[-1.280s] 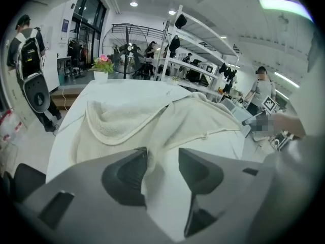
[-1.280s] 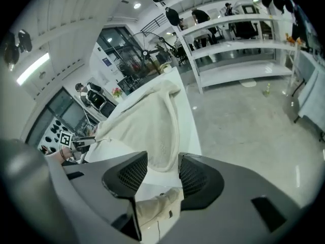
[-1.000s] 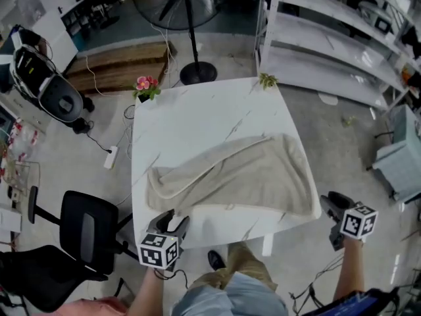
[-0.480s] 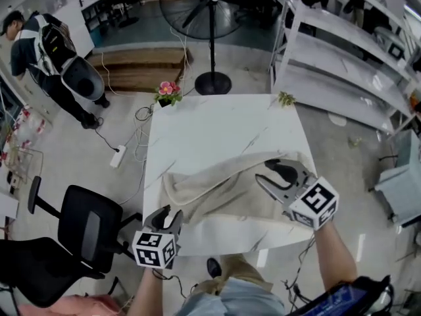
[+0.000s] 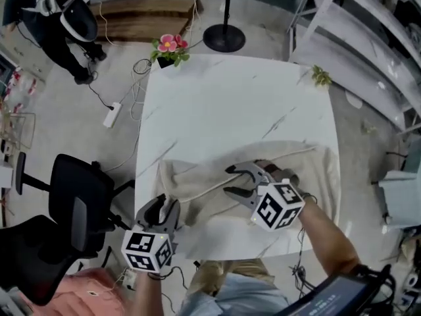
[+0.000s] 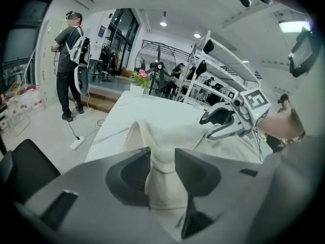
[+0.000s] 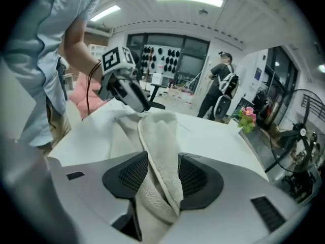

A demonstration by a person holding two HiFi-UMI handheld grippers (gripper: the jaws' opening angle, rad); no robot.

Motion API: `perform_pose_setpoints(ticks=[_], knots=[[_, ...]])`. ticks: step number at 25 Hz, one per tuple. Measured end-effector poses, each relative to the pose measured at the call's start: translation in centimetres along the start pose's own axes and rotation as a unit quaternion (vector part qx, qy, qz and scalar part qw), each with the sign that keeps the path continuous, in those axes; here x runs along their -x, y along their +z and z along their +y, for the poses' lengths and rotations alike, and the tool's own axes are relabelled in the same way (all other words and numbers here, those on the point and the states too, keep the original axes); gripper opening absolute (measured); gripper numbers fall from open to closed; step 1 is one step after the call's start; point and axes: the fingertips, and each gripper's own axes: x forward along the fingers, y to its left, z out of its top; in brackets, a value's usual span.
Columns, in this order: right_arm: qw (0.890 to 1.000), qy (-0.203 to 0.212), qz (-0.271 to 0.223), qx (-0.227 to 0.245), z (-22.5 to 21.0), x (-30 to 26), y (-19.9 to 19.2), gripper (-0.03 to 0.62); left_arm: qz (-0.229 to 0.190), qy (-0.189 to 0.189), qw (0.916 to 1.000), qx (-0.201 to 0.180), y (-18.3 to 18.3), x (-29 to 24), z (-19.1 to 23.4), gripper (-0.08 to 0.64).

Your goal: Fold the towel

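Observation:
A beige towel point(image 5: 309, 170) lies rumpled across the near half of the white marble table point(image 5: 223, 104). My left gripper point(image 5: 164, 206) is at the towel's near left corner. In the left gripper view its jaws point(image 6: 162, 156) have just been closing and pinch a bunch of towel point(image 6: 162, 136). My right gripper point(image 5: 229, 180) sits over the towel's middle and points left towards the left gripper point(image 7: 144, 107). A raised fold of towel point(image 7: 160, 131) runs between its jaws point(image 7: 162, 161), which have just been opening and stand wide, not squeezing it.
A pink flower pot point(image 5: 169, 47) and a small green plant point(image 5: 321, 76) stand on the table's far corners. A black office chair point(image 5: 79, 196) stands left of the table, white shelving point(image 5: 368, 38) to the right, a fan base point(image 5: 224, 37) beyond. A person with a backpack point(image 5: 62, 18) stands far left.
My right gripper swung from beyond the table's right edge leftwards onto the towel's middle, rolling over. The left gripper edged up to the towel's near left corner and closed on it.

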Motion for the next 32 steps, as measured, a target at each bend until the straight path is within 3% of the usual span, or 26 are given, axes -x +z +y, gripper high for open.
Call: perform_pose_setpoints(ticks=[3, 6, 9, 12, 14, 16, 17, 19, 22, 27, 32], knots=[[0.998, 0.027, 0.04, 0.041, 0.0, -2.5, -2.0, 0.198, 0.001, 0.001, 1.0, -0.001, 0.6, -0.7, 0.6, 0.15], [0.996, 0.061, 0.05, 0.043, -0.1, -3.7, -3.0, 0.122, 0.0, 0.004, 1.0, 0.006, 1.1, -1.0, 1.0, 0.15], [0.995, 0.092, 0.008, -0.049, -1.6, -3.6, -2.2, 0.097, -0.005, 0.006, 0.9999, 0.015, 1.6, -1.1, 1.4, 0.15], [0.978, 0.107, -0.041, -0.172, -4.3, -3.2, -2.0, 0.097, -0.008, 0.01, 0.9996, 0.024, 1.7, -1.1, 1.9, 0.15], [0.967, 0.091, -0.054, -0.233, -6.8, -3.6, -2.6, 0.097, -0.007, 0.014, 0.9994, 0.029, 1.5, -1.1, 2.3, 0.149], [0.959, 0.045, -0.052, -0.276, -9.7, -4.1, -3.6, 0.114, -0.006, 0.019, 0.9993, 0.033, 1.3, -1.0, 2.6, 0.149], [0.956, 0.018, -0.049, -0.289, -11.0, -4.2, -3.9, 0.153, -0.007, 0.022, 0.9992, 0.034, 1.2, -1.0, 2.7, 0.149], [0.954, -0.029, -0.047, -0.296, -13.2, -3.9, -3.7, 0.213, -0.008, 0.029, 0.9989, 0.038, 1.1, -0.9, 3.0, 0.149], [0.961, -0.07, -0.061, -0.26, -14.5, -2.6, -1.2, 0.213, -0.007, 0.038, 0.9983, 0.042, 0.8, -1.0, 3.5, 0.149], [0.979, -0.056, -0.061, -0.186, -13.0, -3.0, 2.2, 0.208, 0.001, 0.04, 0.9983, 0.042, 0.0, -1.1, 3.4, 0.15], [0.972, -0.069, -0.038, -0.222, -14.8, -5.1, -0.3, 0.167, 0.017, 0.054, 0.9979, 0.031, -1.0, -1.0, 3.5, 0.15]])
